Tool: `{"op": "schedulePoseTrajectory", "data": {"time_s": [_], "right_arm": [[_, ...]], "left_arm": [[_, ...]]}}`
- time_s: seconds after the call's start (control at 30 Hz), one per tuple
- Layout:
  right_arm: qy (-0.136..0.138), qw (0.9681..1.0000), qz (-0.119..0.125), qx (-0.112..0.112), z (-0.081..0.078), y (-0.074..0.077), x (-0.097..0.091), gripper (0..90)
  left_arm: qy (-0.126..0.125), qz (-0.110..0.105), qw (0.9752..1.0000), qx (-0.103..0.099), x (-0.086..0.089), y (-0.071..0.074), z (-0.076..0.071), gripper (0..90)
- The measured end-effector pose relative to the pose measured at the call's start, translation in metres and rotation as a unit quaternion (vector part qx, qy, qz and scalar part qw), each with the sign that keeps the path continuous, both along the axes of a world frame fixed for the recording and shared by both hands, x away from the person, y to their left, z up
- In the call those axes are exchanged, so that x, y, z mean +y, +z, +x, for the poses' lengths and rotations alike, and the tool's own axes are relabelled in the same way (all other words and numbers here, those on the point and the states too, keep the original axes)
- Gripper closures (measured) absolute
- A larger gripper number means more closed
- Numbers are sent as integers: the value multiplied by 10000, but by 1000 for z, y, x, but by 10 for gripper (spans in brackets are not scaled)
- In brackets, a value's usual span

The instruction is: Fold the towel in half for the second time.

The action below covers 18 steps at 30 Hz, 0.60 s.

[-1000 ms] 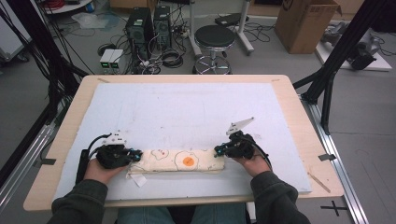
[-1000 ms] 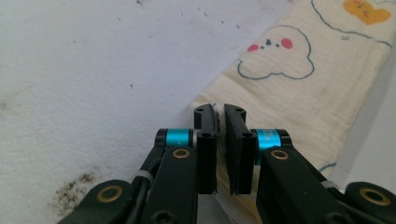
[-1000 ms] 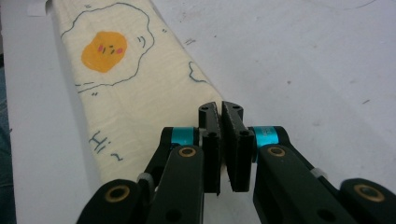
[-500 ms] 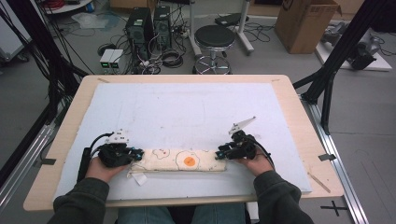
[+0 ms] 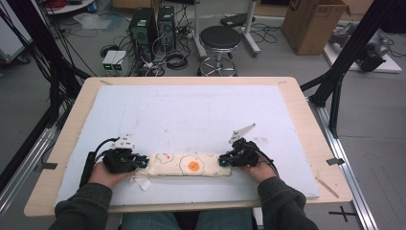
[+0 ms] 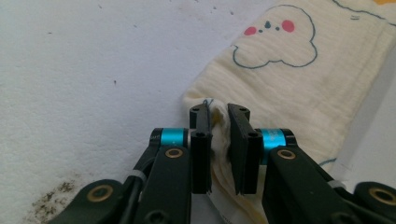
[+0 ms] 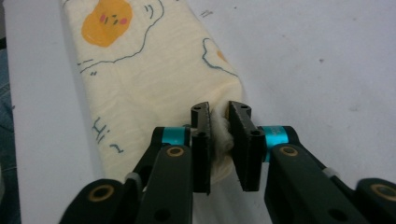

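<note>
My left tool (image 5: 140, 159) and right tool (image 5: 223, 160) each pinching one end of the folded cloth (image 5: 187, 164), lower centre of the tabletop (image 5: 191, 110).

Cloth (image 5: 189, 164): pale cream, blue-outlined cloud w/ pink cheeks, fried-egg prints w/ orange yolks. Mat (image 5: 191, 115): white. Table (image 5: 306, 115): light wood. Grippers: black, cyan bands.

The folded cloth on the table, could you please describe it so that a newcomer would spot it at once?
On the white mat covering the wooden table, look along the near edge between the left gripper and the right gripper. There lies the folded cloth, a long cream strip that both grippers pinch at its ends. Its printed fried egg with an orange yolk sets it apart.
</note>
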State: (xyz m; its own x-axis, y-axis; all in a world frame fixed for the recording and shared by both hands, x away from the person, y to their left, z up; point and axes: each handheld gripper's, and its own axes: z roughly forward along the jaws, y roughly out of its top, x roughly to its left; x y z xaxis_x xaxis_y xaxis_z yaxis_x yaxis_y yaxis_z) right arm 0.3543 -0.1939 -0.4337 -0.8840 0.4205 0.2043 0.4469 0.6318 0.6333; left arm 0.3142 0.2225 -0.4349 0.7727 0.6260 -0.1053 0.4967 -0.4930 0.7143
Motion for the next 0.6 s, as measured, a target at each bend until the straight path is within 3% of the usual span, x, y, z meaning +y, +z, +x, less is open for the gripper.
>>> {"op": "schedulePoseTrajectory", "data": {"time_s": [0.13,0.27,0.6], "right_arm": [[53,10000,36,-30,1,2,-3,839],[-64,9998,94,-149,2,8,-9,838],[-270,9982,-47,-539,19,37,-18,837]], "left_arm": [[34,-43,9999,-117,1,2,-1,832],[132,-198,9995,-207,0,7,1,834],[355,-282,9980,-444,-11,18,22,834]]}}
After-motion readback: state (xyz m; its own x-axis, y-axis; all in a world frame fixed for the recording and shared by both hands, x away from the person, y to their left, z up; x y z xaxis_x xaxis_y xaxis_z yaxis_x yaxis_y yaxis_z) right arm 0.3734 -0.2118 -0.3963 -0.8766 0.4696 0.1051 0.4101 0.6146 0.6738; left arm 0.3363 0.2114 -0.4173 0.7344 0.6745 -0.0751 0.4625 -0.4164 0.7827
